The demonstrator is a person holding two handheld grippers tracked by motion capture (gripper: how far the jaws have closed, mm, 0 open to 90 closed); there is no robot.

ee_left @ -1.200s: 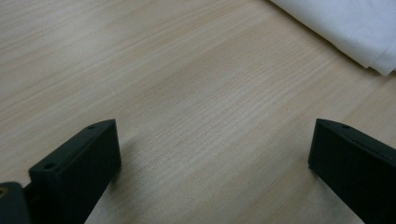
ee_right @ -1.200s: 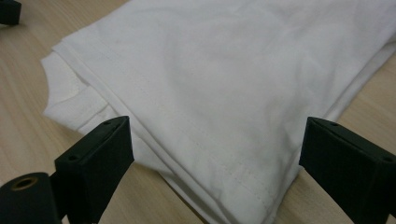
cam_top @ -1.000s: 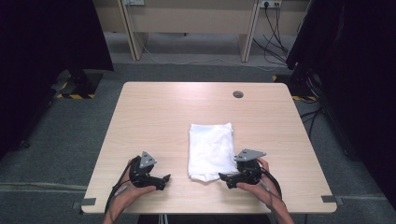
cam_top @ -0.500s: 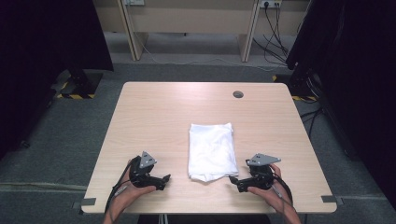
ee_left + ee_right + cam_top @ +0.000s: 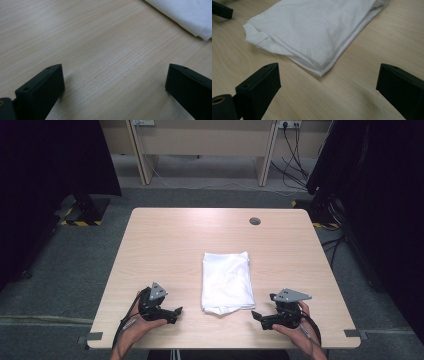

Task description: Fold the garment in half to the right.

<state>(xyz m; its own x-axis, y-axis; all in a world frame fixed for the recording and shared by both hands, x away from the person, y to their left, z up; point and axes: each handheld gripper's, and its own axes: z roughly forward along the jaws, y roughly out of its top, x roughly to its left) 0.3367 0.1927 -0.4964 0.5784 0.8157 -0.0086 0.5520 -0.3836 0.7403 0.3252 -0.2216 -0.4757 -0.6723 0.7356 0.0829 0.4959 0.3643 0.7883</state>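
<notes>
A folded white cloth [image 5: 226, 281] lies flat in the middle of the light wooden table [image 5: 170, 245], nearer the front edge. My left gripper [image 5: 174, 313] rests on the table to the cloth's left, jaws pointing right toward it, a gap of bare wood between. In the left gripper view the gripper [image 5: 116, 75] is open over bare wood, with the cloth's edge [image 5: 185, 15] at top right. My right gripper [image 5: 257, 316] sits just off the cloth's near right corner. In the right gripper view it [image 5: 329, 75] is open, with the cloth's layered corner [image 5: 317, 40] just ahead.
A small round grommet hole [image 5: 255, 221] sits near the table's far edge. Beyond the table stand a wooden desk frame [image 5: 200, 145] and hanging cables [image 5: 292, 150]. Dark curtains [image 5: 380, 195] flank both sides. The left gripper's jaw tip [image 5: 220, 10] shows at the right gripper view's top left.
My right gripper has drawn back to the right and toward the near edge, away from the cloth's near right corner. The left gripper and the cloth have stayed put.
</notes>
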